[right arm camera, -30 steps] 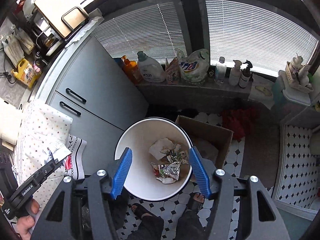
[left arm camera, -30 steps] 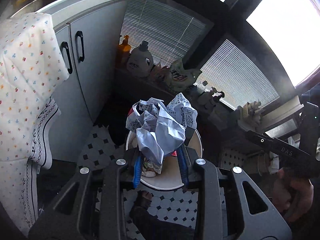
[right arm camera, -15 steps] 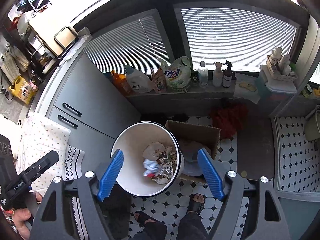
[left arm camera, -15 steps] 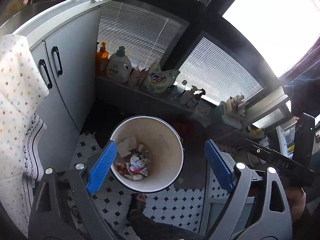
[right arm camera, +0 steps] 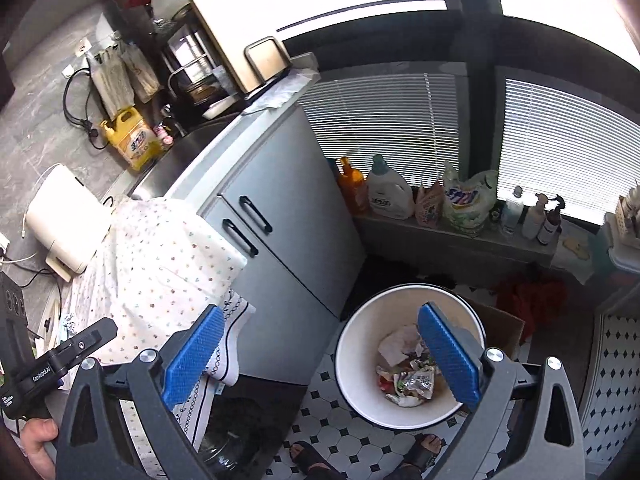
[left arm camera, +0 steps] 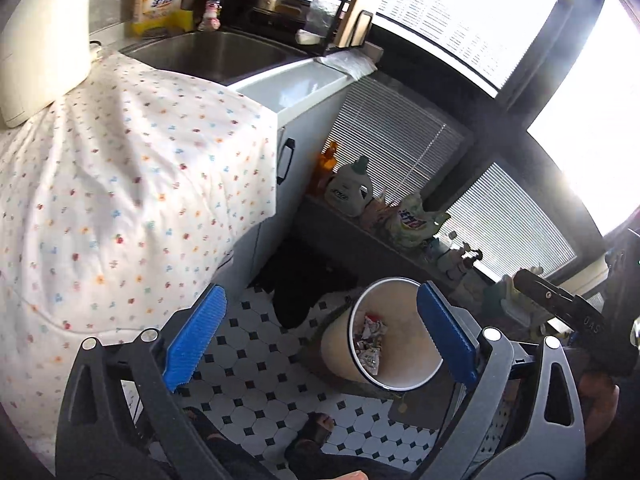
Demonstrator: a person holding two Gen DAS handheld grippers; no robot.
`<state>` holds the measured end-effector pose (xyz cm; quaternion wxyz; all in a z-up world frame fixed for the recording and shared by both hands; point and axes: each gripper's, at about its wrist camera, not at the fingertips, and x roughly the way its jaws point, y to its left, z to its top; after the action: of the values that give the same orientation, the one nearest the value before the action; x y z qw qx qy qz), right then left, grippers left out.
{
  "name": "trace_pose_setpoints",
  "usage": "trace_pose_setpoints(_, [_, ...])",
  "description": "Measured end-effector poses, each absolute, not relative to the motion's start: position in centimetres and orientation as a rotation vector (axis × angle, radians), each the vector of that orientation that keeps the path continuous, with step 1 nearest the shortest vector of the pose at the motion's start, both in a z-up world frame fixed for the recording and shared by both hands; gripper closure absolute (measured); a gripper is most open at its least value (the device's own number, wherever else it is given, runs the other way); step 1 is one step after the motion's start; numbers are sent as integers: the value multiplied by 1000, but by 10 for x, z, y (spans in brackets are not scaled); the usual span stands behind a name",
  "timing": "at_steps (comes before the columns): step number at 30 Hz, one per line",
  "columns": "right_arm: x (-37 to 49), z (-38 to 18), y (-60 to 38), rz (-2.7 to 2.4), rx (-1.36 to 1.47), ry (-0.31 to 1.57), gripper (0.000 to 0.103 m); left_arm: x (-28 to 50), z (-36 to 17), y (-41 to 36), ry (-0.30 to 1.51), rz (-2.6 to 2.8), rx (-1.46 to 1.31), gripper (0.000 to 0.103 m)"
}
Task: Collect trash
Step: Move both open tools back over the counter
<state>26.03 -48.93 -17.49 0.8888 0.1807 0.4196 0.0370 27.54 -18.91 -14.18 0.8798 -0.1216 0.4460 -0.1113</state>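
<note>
A white round trash bin [left arm camera: 412,312] stands on the tiled floor, and crumpled paper and wrappers [left arm camera: 370,340] lie at its bottom. My left gripper [left arm camera: 320,300] hangs high above the floor to the bin's left. Its blue-padded jaws are opening wide and hold nothing. In the right wrist view the bin [right arm camera: 360,336] and its trash [right arm camera: 408,372] sit low and right of centre. My right gripper [right arm camera: 320,312] is above it, its jaws also opening with nothing between them. Its right pad overlaps the bin in the picture.
A grey cabinet [right arm camera: 288,232] with a flowered cloth [left arm camera: 120,184] draped over it stands left of the bin, with a sink [left arm camera: 208,52] on top. Detergent bottles [right arm camera: 388,192] line the window ledge. A cardboard box [right arm camera: 504,324] sits behind the bin. A person's sandalled feet [right arm camera: 424,448] are on the floor.
The left gripper let go of its crumpled paper wad, which is no longer in its jaws. Both grippers opened wide and rose back from the bin, which now appears smaller and further right.
</note>
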Motion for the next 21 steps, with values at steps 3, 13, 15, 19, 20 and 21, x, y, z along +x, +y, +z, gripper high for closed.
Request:
trace_pose_setpoints(3, [272, -168, -452, 137, 352, 866, 8, 265, -133, -150, 897, -164, -280, 7])
trace_pose_setpoints(13, [295, -152, -333, 303, 263, 874, 8, 230, -122, -23, 817, 48, -381, 7])
trace_pose_setpoints(15, [297, -150, -312, 329, 246, 874, 8, 223, -123, -1, 807, 88, -400, 7])
trace_pose_setpoints(19, [301, -147, -273, 373, 214, 876, 8, 211, -129, 43, 797, 169, -452, 7])
trace_pose_setpoints(20, [301, -147, -264, 381, 206, 876, 8, 209, -130, 54, 795, 188, -462, 7])
trace_pose_setpoints(21, [303, -146, -255, 386, 199, 876, 8, 207, -132, 64, 794, 205, -469, 7])
